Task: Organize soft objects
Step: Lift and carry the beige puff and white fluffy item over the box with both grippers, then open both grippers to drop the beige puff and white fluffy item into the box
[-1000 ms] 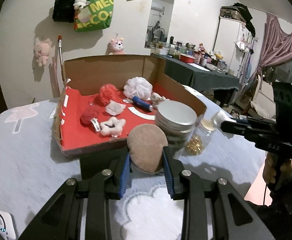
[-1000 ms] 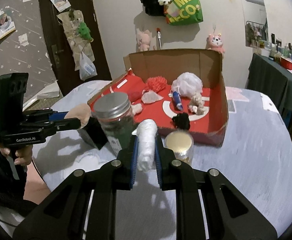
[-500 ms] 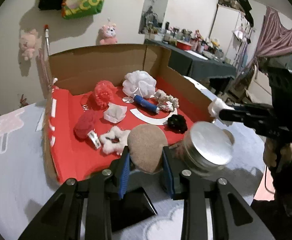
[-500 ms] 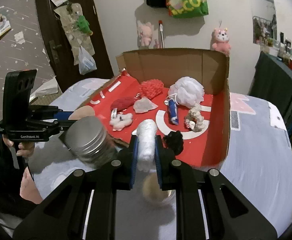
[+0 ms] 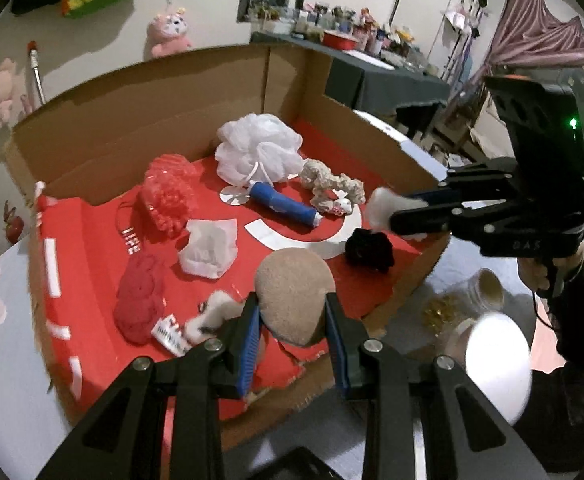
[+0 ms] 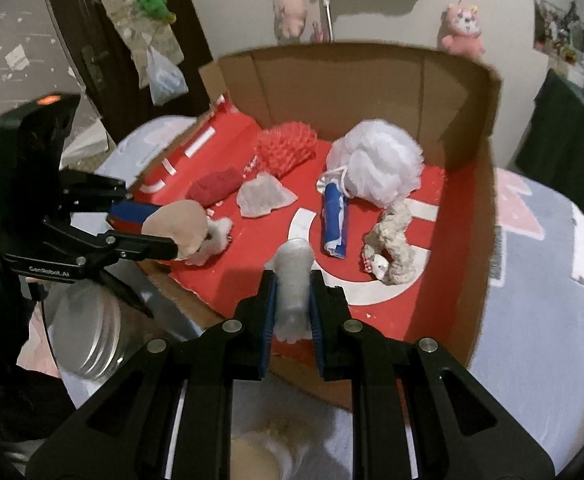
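While most soft things already lie inside the cardboard box (image 5: 172,120), I hold a tan puff (image 5: 293,296) in my left gripper (image 5: 292,320) and a white roll (image 6: 293,280) in my right gripper (image 6: 292,300), fingers clamped, both unreleased above the box's near edge.

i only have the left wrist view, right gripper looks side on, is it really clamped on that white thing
Observer: Yes. The right gripper is shut on the white roll, which stands upright between its pads.
Operator: whats directly under it
Observer: The red floor of the cardboard box, near its front edge.
Operator: is my brown puff over the box too
Observer: Yes, the left gripper holds the brown puff just inside the box's left front edge.
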Demonstrator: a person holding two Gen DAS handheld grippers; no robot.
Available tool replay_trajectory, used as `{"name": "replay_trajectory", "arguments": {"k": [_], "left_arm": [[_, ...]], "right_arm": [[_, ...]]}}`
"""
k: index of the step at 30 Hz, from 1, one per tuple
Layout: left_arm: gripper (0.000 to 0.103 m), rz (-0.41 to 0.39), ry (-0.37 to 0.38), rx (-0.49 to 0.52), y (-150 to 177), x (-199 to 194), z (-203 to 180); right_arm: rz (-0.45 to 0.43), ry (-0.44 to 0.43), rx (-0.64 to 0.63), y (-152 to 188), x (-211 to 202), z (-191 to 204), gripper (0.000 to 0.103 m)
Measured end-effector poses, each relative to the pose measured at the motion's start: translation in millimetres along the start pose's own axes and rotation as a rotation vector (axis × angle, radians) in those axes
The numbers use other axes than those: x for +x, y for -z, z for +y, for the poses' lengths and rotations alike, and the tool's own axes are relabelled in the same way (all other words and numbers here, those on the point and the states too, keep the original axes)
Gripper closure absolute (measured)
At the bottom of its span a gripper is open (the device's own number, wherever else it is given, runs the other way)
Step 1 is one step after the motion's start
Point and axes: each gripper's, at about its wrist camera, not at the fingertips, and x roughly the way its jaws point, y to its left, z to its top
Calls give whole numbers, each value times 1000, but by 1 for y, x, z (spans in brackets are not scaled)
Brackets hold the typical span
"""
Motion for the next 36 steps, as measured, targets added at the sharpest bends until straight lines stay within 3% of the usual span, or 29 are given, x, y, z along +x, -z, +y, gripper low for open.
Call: {"name": "replay_trajectory", "arguments": {"k": [7, 15, 23, 36], "left_arm": [[70, 95, 32, 0, -18, 32, 11], [70, 182, 6, 5, -27, 60, 15], [69, 224, -7, -13, -31, 77, 20], [62, 220, -6, -5, -34, 80, 15]], "right_arm": [[135, -7, 34, -22, 44, -10, 87], [237, -10, 72, -29, 71, -19, 87], [284, -5, 101, -33, 83, -24, 87], [301, 10, 106, -36, 91, -23, 87]]}}
